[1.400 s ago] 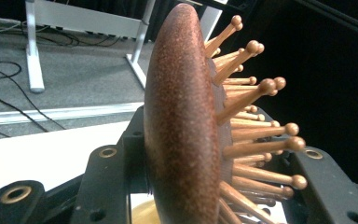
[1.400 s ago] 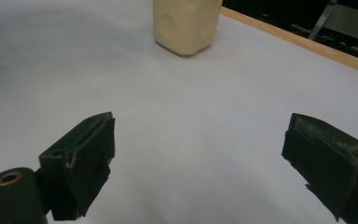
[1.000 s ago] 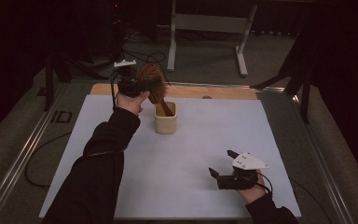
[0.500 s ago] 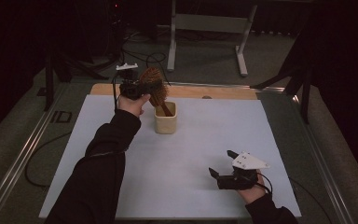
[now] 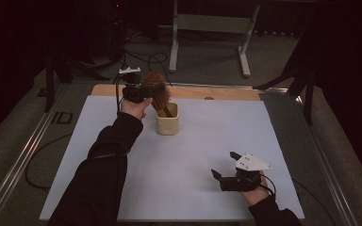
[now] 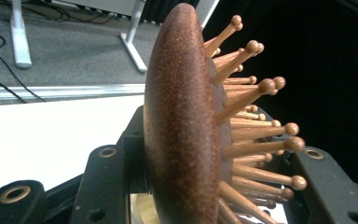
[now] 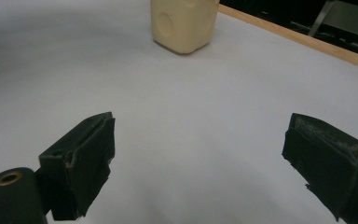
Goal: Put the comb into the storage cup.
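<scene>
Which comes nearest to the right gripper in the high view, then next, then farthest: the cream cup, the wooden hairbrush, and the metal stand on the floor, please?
1. cream cup, mid-table, up-left of the right gripper.
2. wooden hairbrush, above the cup in the left gripper.
3. metal stand, on the floor beyond the table.

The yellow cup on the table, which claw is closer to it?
Left. The left claw holds a brown hairbrush just above the cup. The right claw rests open on the white table, well away toward the near edge.

Dim lab, floor cables (image 5: pixel 141 59), metal stand (image 5: pixel 212 28), white table (image 5: pixel 207 141)
</scene>
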Tool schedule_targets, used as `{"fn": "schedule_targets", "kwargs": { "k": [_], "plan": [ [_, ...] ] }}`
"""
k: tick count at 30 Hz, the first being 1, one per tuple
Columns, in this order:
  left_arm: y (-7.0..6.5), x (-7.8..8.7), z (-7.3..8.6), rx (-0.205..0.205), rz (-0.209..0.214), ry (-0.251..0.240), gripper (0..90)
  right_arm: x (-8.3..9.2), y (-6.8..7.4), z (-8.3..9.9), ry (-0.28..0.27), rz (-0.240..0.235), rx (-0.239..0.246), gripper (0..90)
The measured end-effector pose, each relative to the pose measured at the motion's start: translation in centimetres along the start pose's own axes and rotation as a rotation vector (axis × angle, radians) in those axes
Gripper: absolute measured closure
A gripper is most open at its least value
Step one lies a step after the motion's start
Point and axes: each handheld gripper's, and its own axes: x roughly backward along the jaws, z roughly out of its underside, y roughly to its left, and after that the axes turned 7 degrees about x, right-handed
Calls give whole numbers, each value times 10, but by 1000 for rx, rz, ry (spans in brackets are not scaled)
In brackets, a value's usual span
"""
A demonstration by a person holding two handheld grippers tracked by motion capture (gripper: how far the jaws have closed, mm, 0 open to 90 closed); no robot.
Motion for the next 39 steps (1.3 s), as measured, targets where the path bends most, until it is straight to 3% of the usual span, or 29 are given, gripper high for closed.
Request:
{"fn": "schedule_targets", "kwargs": {
  "k": [23,29,34,39],
  "plan": [
    [14,-9,9,19,20,36,506,0,0,0,4,-2,-2,90],
    [14,-8,10,6,20,36,495,-1,0,0,6,-1,-4,90],
    [12,-9,11,-35,-6,38,445,0,1,0,5,-4,-6,90],
    [14,-8,10,-34,-10,51,348,-1,1,0,6,-2,-5,90]
  ]
}}
